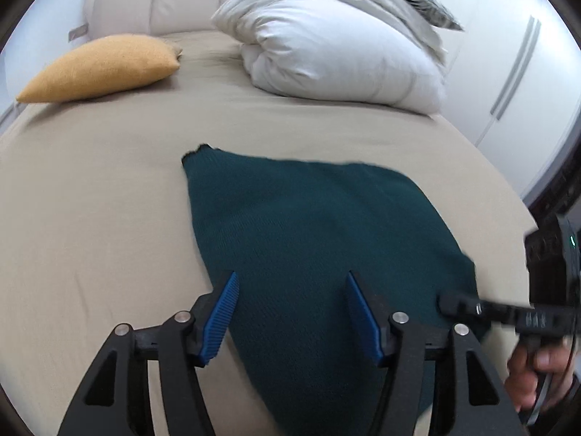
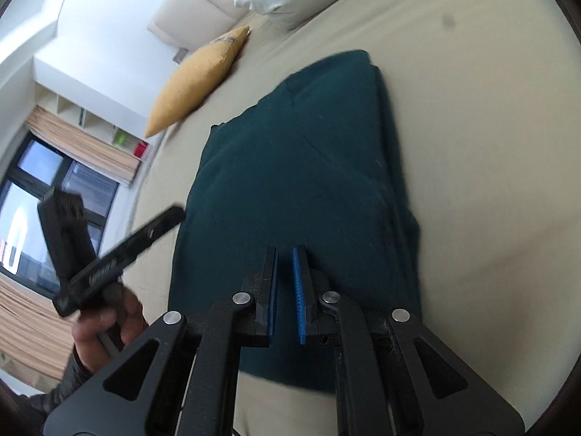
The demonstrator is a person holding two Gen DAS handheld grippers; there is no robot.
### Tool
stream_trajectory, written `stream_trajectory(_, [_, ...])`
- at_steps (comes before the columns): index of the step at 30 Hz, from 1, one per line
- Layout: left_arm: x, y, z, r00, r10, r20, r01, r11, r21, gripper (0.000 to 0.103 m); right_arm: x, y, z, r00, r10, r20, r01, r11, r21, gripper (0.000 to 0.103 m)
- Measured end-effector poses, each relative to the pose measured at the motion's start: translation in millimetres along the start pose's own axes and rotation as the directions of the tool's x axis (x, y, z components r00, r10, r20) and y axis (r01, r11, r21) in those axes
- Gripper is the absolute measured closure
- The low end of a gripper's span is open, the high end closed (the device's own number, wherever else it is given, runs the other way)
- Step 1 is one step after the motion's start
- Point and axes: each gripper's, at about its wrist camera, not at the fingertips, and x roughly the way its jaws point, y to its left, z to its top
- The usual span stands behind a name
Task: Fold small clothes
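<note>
A dark teal knitted garment point(image 1: 308, 225) lies folded flat on the beige bed sheet point(image 1: 90, 189). My left gripper point(image 1: 290, 279) is open and empty, its blue pads point(image 1: 221, 316) spread just above the garment's near part. In the right wrist view the garment point(image 2: 290, 152) shows layered folds along its right side. My right gripper point(image 2: 285, 254) hovers over its near edge, jaws nearly closed with a narrow gap and nothing between them. The right gripper also shows at the right edge of the left wrist view point(image 1: 457, 303), and the left gripper at the left of the right wrist view point(image 2: 159, 225).
A mustard cushion point(image 1: 101, 67) lies at the far left of the bed. A bundled white duvet point(image 1: 337, 47) sits at the head, against a padded headboard point(image 1: 152, 3). White wardrobe doors point(image 1: 515, 72) stand to the right. A window point(image 2: 43, 196) is beyond the bed's left side.
</note>
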Motion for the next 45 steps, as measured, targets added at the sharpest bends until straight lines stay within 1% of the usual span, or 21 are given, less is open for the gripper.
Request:
stream_trajectory(3, [5, -16, -32, 0.998, 0.052, -0.021, -0.050, 0.996, 0.071, 0.038, -15, -11, -16, 0.999, -0.003, 0.042, 0.002, 0.999, 0.034, 0.095])
stream_trajectory(6, [2, -10, -39, 0.998, 0.049, -0.030, -0.048, 0.998, 0.037, 0.037, -18, -16, -27, 1.000, -0.003, 0.031, 0.001, 0.998, 0.057, 0.095])
stream_trajectory(9, [-11, -5, -50, 0.998, 0.035, -0.050, -0.033, 0.999, 0.037, 0.037, -37, -18, -43, 0.998, -0.047, 0.047, 0.046, 0.999, 0.023, 0.093])
stream_trajectory(12, [-27, 8, -56, 0.999, 0.046, -0.009, -0.046, 0.999, -0.005, 0.036, -63, -13, -38, 0.990, -0.087, 0.110, 0.087, 0.996, -0.002, 0.067])
stream_trajectory(13, [-29, 12, -56, 0.999, 0.049, -0.001, -0.049, 0.998, -0.027, 0.035, -71, -10, -33, 0.981, -0.121, 0.154, 0.123, 0.992, -0.004, 0.040])
stream_trajectory(14, [-31, 19, -53, 0.999, 0.049, 0.005, -0.048, 0.997, -0.058, 0.033, -79, -9, -30, 0.972, -0.135, 0.190, 0.138, 0.990, -0.003, 0.024])
stream_trajectory(15, [-30, 26, -48, 0.999, 0.041, 0.003, -0.041, 0.995, -0.090, 0.032, -85, -9, -22, 0.965, -0.137, 0.224, 0.143, 0.990, -0.008, 0.024])
stream_trajectory(18, [-22, 37, -33, 1.000, -0.008, -0.012, 0.006, 0.990, -0.140, 0.030, -79, -5, 9, 0.968, -0.120, 0.222, 0.127, 0.992, -0.019, 0.024])
stream_trajectory(20, [-11, 42, -25, 0.999, -0.044, -0.030, 0.038, 0.984, -0.173, 0.026, -62, -7, 33, 0.981, -0.092, 0.174, 0.096, 0.995, -0.017, 0.026])
stream_trajectory(22, [0, 48, -19, 0.996, -0.076, -0.045, 0.064, 0.972, -0.226, 0.025, -44, -13, 52, 0.986, -0.097, 0.133, 0.097, 0.995, 0.011, 0.029])
stream_trajectory(24, [11, 54, -15, 0.992, -0.115, -0.046, 0.097, 0.950, -0.296, 0.023, -19, -18, 69, 0.995, -0.077, 0.066, 0.076, 0.997, 0.024, 0.040])
stream_trajectory(27, [27, 53, -13, 0.986, -0.152, -0.063, 0.121, 0.931, -0.343, 0.017, 18, -34, 81, 0.994, -0.104, -0.045, 0.106, 0.993, 0.060, 0.054])
stream_trajectory(29, [35, 48, -10, 0.985, -0.160, -0.072, 0.127, 0.933, -0.337, 0.017, 28, -38, 86, 0.992, -0.116, -0.055, 0.119, 0.991, 0.055, 0.060])
stream_trajectory(31, [41, 42, -5, 0.981, -0.172, -0.088, 0.138, 0.941, -0.308, 0.029, 31, -35, 91, 0.989, -0.131, -0.068, 0.134, 0.990, 0.038, 0.064])
stream_trajectory(33, [46, 40, 0, 0.978, -0.175, -0.111, 0.135, 0.943, -0.303, 0.040, 33, -30, 90, 0.980, -0.177, -0.086, 0.177, 0.984, -0.006, 0.068])
stream_trajectory(36, [47, 37, 6, 0.978, -0.161, -0.132, 0.118, 0.951, -0.287, 0.048, 32, -14, 83, 0.958, -0.277, -0.078, 0.271, 0.960, -0.074, 0.074])
stream_trajectory(37, [45, 36, 6, 0.979, -0.154, -0.136, 0.110, 0.952, -0.285, 0.049, 32, -5, 79, 0.943, -0.325, -0.064, 0.317, 0.941, -0.115, 0.076])
stream_trajectory(38, [43, 35, 6, 0.979, -0.147, -0.138, 0.103, 0.954, -0.280, 0.053, 34, 10, 75, 0.918, -0.394, -0.039, 0.383, 0.907, -0.174, 0.078])
stream_trajectory(41, [29, 31, 5, 0.983, -0.118, -0.142, 0.078, 0.964, -0.255, 0.061, 27, 42, 57, 0.863, -0.505, 0.028, 0.492, 0.826, -0.276, 0.082])
stream_trajectory(43, [11, 27, 4, 0.986, -0.094, -0.140, 0.061, 0.973, -0.221, 0.064, 17, 59, 49, 0.854, -0.516, 0.064, 0.510, 0.805, -0.304, 0.083])
stream_trajectory(45, [-15, 26, -4, 0.990, -0.069, -0.122, 0.045, 0.981, -0.189, 0.064, 3, 83, 36, 0.864, -0.493, 0.100, 0.496, 0.801, -0.336, 0.084])
